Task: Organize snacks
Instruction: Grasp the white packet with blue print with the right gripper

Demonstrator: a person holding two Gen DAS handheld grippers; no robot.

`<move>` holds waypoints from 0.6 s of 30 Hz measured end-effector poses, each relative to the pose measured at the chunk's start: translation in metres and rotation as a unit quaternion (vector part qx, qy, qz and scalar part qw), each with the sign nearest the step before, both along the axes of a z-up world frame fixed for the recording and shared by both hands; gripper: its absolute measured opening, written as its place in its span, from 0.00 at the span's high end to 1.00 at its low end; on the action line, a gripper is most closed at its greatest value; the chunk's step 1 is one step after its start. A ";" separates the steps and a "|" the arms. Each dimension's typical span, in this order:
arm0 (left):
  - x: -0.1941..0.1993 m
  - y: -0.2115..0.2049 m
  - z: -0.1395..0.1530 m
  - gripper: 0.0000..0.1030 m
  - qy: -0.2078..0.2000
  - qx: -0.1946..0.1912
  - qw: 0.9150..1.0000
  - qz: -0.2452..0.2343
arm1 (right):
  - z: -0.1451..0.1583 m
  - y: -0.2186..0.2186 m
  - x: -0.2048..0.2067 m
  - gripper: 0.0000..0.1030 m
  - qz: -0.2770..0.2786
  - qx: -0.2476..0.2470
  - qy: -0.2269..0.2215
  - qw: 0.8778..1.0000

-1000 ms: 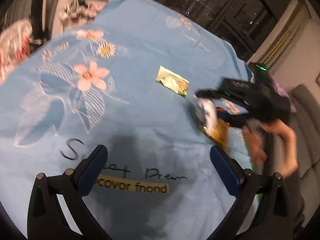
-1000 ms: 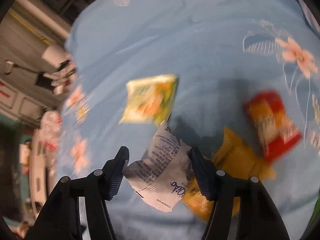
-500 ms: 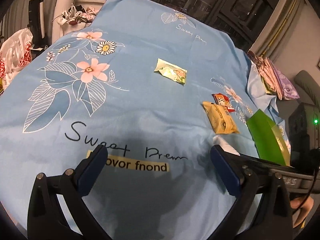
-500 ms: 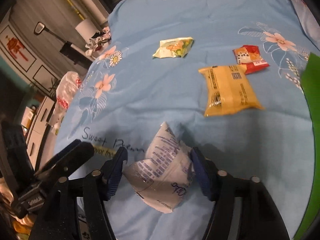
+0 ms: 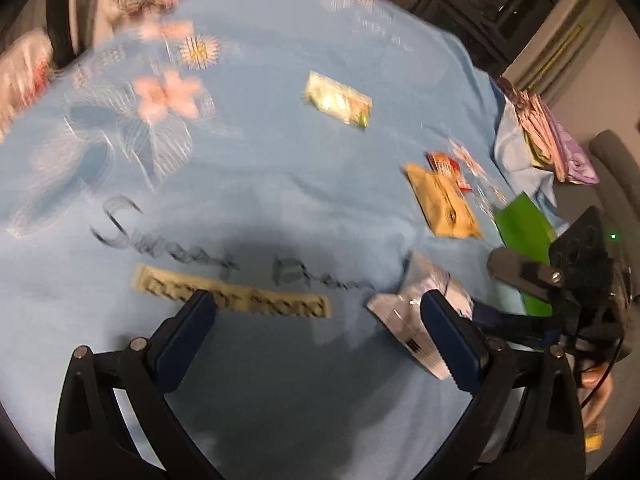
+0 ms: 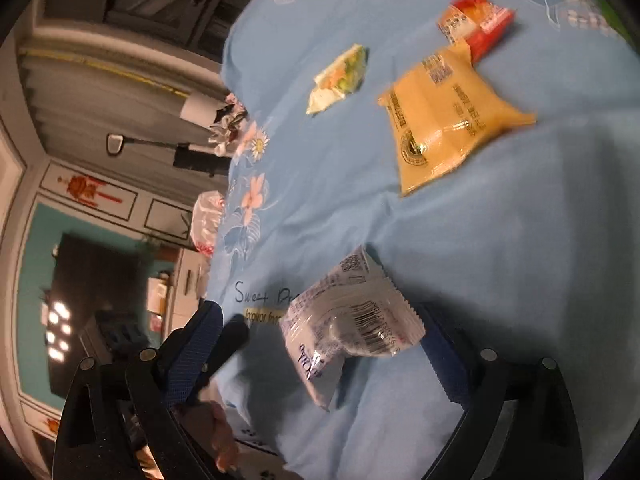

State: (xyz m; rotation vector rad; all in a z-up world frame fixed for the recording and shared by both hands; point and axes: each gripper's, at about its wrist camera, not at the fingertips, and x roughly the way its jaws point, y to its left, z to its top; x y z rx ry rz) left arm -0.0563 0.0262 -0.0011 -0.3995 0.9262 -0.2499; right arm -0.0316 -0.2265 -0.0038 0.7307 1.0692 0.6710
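Note:
A white snack packet [image 6: 348, 320] with a barcode lies on the blue flowered cloth [image 6: 520, 240], between the fingers of my right gripper [image 6: 316, 332]. Its jaws are opening and the pads stand clear of the packet on both sides. In the left wrist view the same packet [image 5: 404, 300] sits just behind the right finger of my left gripper [image 5: 318, 320], which is open with only cloth between its pads. Farther back lie a yellow packet [image 6: 444, 120], a red packet [image 6: 476, 20] touching its far end, and a green-and-white packet [image 6: 340, 76] on its own.
A green bag [image 5: 524, 232] lies at the cloth's right side, with a pile of folded fabric [image 5: 548, 136] behind it. A hand [image 6: 220, 432] shows low on the left. Beyond the cloth's left edge stand a plastic bag [image 6: 206, 220] and room furniture.
The right gripper carried the white packet to the near part of the cloth and spread its jaws; the packet now lies loose. The left gripper sank a little toward the cloth.

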 end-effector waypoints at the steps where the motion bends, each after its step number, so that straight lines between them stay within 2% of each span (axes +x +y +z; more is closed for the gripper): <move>1: 0.000 -0.002 -0.001 0.00 -0.011 0.007 1.000 0.006 | 0.002 0.002 0.000 0.06 0.001 -0.002 -0.006 1.000; 6: 0.005 -0.016 -0.005 0.00 -0.045 0.043 0.998 0.003 | 0.001 0.003 0.003 0.06 -0.020 0.014 0.006 1.000; 11: 0.008 -0.023 -0.007 0.00 -0.053 0.069 0.996 0.006 | 0.003 0.017 0.004 0.06 -0.021 -0.021 -0.008 1.000; 12: 0.008 -0.024 -0.007 0.00 -0.052 0.064 0.997 0.001 | 0.004 0.017 0.004 0.06 -0.020 -0.026 -0.011 0.999; 16: 0.006 -0.026 -0.004 0.00 -0.043 -0.026 0.997 -0.056 | 0.001 0.008 0.005 0.14 -0.029 -0.017 0.000 0.999; 18: 0.008 -0.027 -0.005 0.00 -0.039 -0.030 0.997 -0.055 | -0.001 0.000 0.007 0.19 -0.034 -0.003 0.016 0.999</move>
